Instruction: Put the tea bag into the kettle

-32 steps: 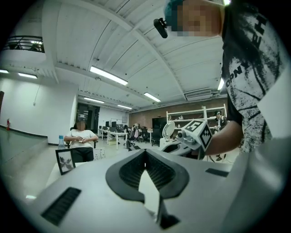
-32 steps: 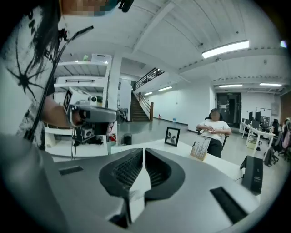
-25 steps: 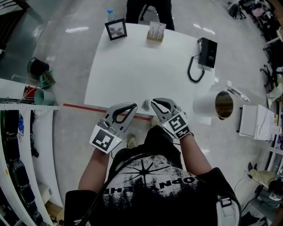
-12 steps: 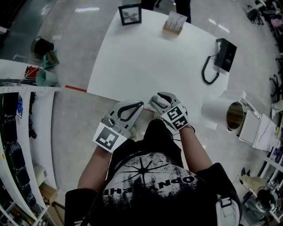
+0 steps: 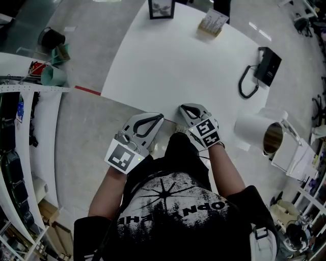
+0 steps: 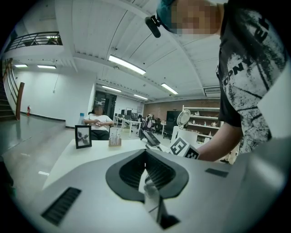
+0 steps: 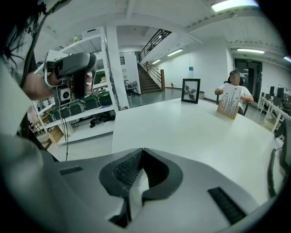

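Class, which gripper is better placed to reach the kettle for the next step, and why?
Probably the right. The kettle sits off to the person's right, nearer the right gripper. The left gripper would have to cross in front of the right one to reach it.

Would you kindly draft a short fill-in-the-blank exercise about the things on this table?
The phone on the table is ___ in colour.
The kettle has its lid ___.
In the head view, the picture frame stands to the ___ of the card holder.
Missing words: black; open; left.
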